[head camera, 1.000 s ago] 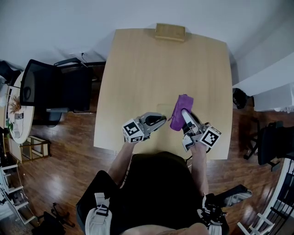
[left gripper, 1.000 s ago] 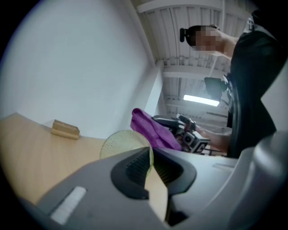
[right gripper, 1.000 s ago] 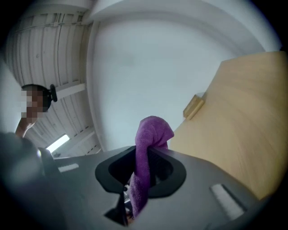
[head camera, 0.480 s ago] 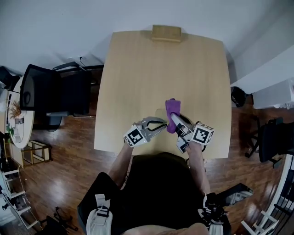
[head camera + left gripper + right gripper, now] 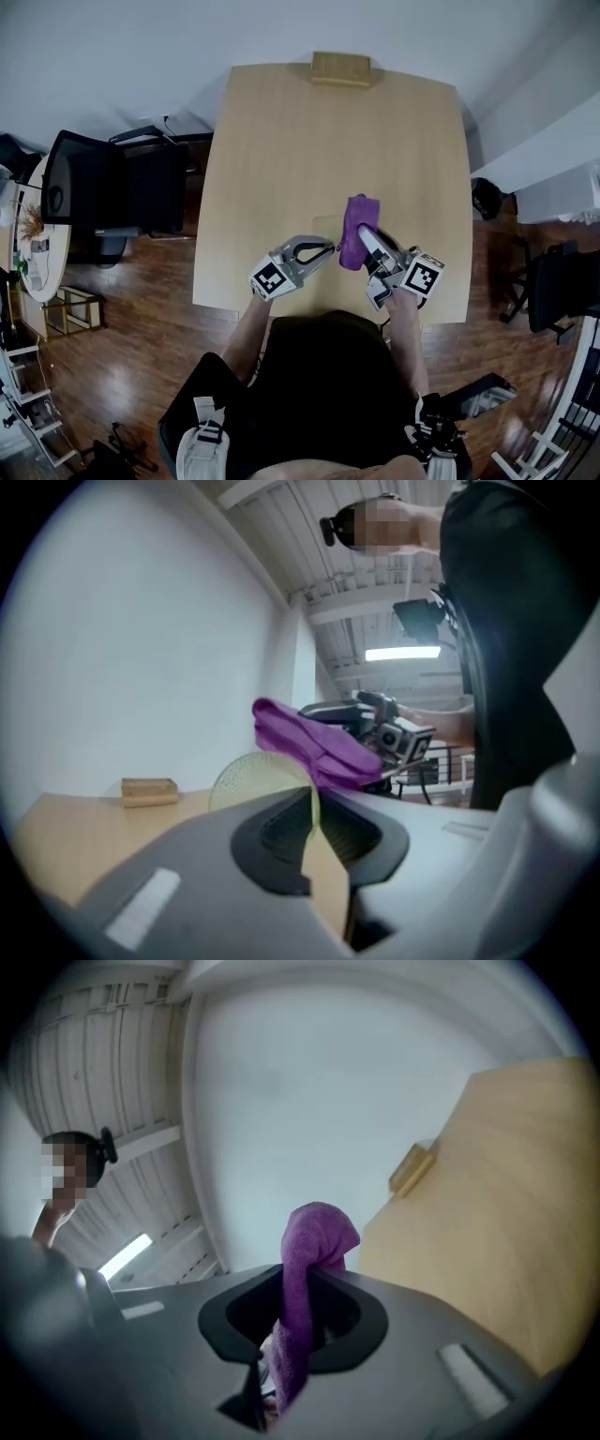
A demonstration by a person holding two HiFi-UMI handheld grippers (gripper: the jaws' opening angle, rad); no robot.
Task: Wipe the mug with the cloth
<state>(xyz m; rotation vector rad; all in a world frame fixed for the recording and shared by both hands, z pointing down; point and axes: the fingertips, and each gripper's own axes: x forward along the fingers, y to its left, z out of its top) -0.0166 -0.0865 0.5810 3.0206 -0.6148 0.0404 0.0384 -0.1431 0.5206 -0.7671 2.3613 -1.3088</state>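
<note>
Both grippers are engaged. The left gripper (image 5: 322,250) is clamped narrow on the wall of the pale mug (image 5: 251,778), over the table (image 5: 281,141) close to its near edge. The right gripper (image 5: 370,242) pinches the purple cloth (image 5: 353,231), which lies against the mug's rim. Judged: wiping is under way, but how much is done cannot be determined. Room: the table is bare from the work to the wooden block (image 5: 341,68) at the far edge. The near edge lies just below the grippers.

We take this for an office or meeting room: a pale wooden table (image 5: 281,141) on dark plank floor (image 5: 122,347); black office chairs left (image 5: 103,187) and right (image 5: 562,291); plain white walls (image 5: 112,56).
</note>
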